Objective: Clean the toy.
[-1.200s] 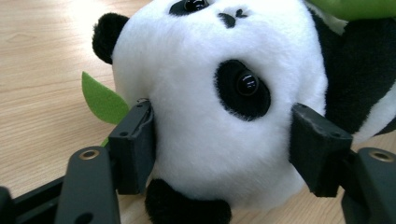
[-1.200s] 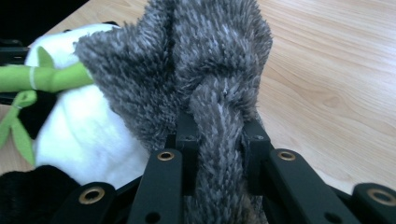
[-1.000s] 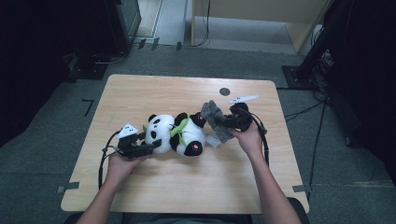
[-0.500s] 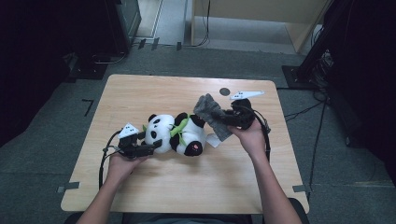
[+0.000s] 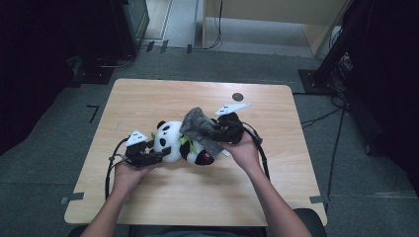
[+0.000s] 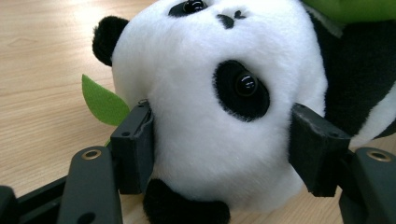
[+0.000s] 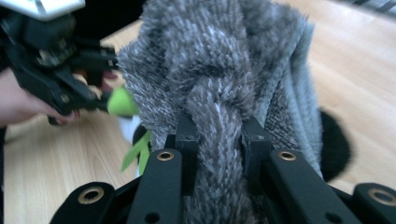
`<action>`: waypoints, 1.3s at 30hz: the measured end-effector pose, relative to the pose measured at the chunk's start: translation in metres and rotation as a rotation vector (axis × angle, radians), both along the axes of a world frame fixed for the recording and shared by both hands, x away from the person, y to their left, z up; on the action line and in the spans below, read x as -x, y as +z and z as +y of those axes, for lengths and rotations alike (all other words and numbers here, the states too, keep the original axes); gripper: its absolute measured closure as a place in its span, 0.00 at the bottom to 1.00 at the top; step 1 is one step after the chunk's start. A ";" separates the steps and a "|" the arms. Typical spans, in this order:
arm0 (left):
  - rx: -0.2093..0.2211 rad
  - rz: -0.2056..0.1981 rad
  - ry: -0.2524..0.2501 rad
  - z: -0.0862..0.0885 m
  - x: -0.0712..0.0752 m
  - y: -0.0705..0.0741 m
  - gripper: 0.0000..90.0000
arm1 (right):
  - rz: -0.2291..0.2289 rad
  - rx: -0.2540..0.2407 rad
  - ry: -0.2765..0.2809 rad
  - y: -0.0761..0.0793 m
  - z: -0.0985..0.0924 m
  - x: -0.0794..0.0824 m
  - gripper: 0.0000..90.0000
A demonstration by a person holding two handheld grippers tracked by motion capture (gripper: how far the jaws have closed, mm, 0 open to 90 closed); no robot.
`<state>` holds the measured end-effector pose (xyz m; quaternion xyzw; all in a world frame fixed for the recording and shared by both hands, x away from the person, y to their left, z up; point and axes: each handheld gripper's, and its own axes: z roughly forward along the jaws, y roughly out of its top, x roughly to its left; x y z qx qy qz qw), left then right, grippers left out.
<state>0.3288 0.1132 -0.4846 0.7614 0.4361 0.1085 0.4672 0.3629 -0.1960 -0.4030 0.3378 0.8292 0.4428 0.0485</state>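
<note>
A plush panda (image 5: pixel 170 140) lies on its back on the wooden table (image 5: pixel 148 98), a green felt leaf (image 6: pixel 105 102) by its head. My left gripper (image 5: pixel 160 152) has its jaws around the panda's white head (image 6: pixel 224 93). They have just been closing, and both pads (image 6: pixel 135 144) now press into the fur. My right gripper (image 5: pixel 215 132) is shut on a bunched fold of grey fuzzy cloth (image 7: pixel 219 60). It holds the grey cloth (image 5: pixel 200 126) draped above the panda's body.
A small dark round spot (image 5: pixel 238 97) marks the table behind the right gripper. Cables (image 5: pixel 111 168) trail from both grippers toward the near edge. Bare wood lies on the far left and near side. Dark equipment stands on the floor beyond.
The right gripper has carried the grey cloth leftward and slightly up, from beside the panda's feet to over its body. The left hand and the panda have stayed put.
</note>
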 end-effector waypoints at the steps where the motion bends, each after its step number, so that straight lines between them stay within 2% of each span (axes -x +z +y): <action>1: 0.001 0.002 0.004 -0.001 0.000 0.000 0.36 | 0.013 0.012 0.005 -0.004 0.003 -0.001 0.83; 3: -0.006 0.005 0.003 0.000 0.000 0.000 0.36 | 0.023 0.020 0.009 -0.013 0.006 -0.003 0.83; 5: -0.005 0.004 0.005 0.000 0.000 0.000 0.37 | 0.019 -0.002 0.010 -0.019 0.004 -0.003 0.83; 10: -0.007 0.002 0.012 -0.002 0.000 0.000 0.37 | -0.009 -0.006 0.015 -0.027 -0.002 -0.005 0.83; 14: -0.009 0.008 0.010 -0.002 0.000 0.000 0.37 | -0.012 -0.043 0.010 -0.034 -0.008 -0.002 0.83; 20: -0.007 0.007 0.007 -0.001 0.000 -0.001 0.36 | 0.003 -0.048 -0.001 -0.040 -0.022 0.004 0.83; 30: -0.001 0.006 0.007 0.000 0.000 -0.002 0.33 | 0.061 -0.047 -0.040 -0.055 -0.043 0.008 0.83; 34: 0.005 0.010 0.004 0.001 0.000 -0.002 0.33 | 0.088 -0.082 -0.056 -0.063 -0.048 0.009 0.83; 37: 0.004 0.013 0.004 0.001 -0.001 -0.002 0.33 | 0.094 -0.069 -0.063 -0.067 -0.051 0.010 0.83; 39: -0.002 0.015 0.005 0.000 -0.001 -0.001 0.33 | 0.101 -0.036 -0.073 -0.070 -0.052 0.010 0.83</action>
